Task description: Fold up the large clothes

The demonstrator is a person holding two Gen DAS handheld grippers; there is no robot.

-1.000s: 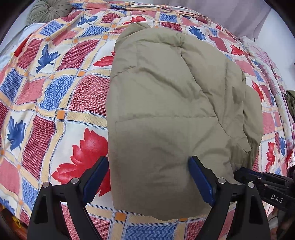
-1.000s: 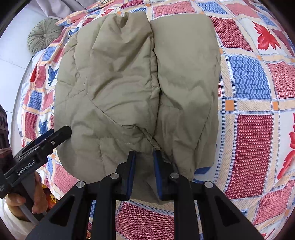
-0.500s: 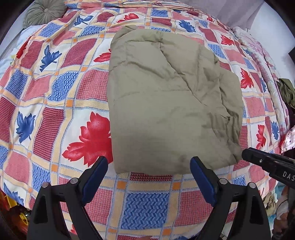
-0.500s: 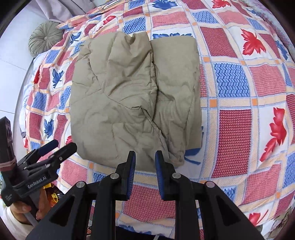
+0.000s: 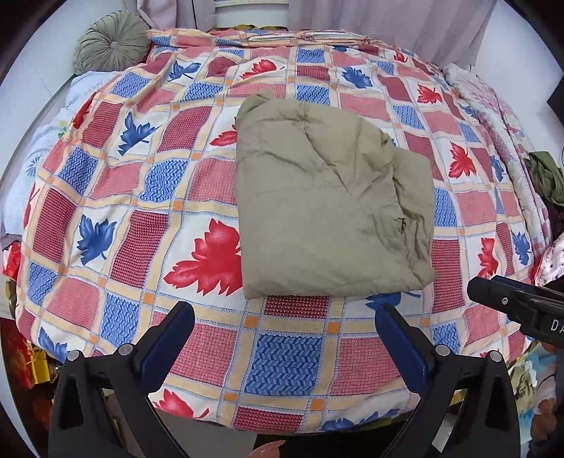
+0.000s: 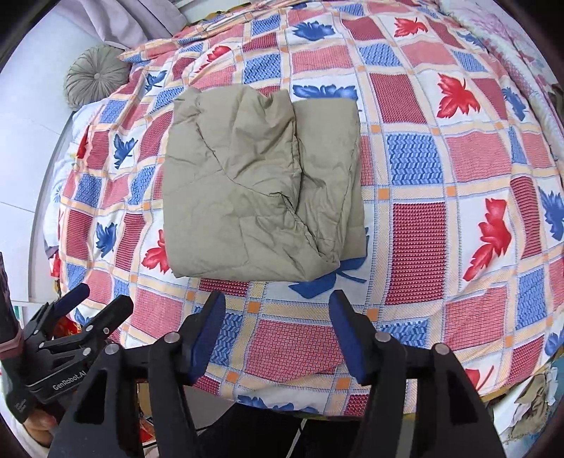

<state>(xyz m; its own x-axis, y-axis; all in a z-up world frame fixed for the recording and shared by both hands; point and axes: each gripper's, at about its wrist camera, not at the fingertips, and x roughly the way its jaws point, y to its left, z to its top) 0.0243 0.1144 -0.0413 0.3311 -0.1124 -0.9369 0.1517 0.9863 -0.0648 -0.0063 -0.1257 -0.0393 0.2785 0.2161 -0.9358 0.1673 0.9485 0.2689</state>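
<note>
An olive-green padded garment [image 5: 324, 208] [image 6: 261, 190] lies folded into a thick rectangle on the patterned bedspread [image 5: 116, 197] [image 6: 440, 169], with a smaller flap overlapping its right side. My left gripper [image 5: 285, 313] hangs well above the bed near its front edge, jaws still opening to their widest and nothing between them. My right gripper [image 6: 278, 303] is also raised above the front edge, jaws opening and empty, with the garment lying beyond its tips. Each gripper shows at the edge of the other's view: the right gripper [image 5: 518, 306] and the left gripper [image 6: 74, 317].
A round green cushion [image 5: 111, 42] [image 6: 93, 75] sits at the bed's far left corner. Grey curtains [image 5: 387, 21] hang behind the bed. More clothes [image 5: 546, 179] are piled at the right edge. Clutter lies on the floor at the lower left [image 5: 31, 356].
Both grippers have risen and drawn back from the garment, which now looks smaller. The right gripper's jaws, nearly shut on the garment's edge a second ago, have spread apart and let go. The left jaws widened slightly.
</note>
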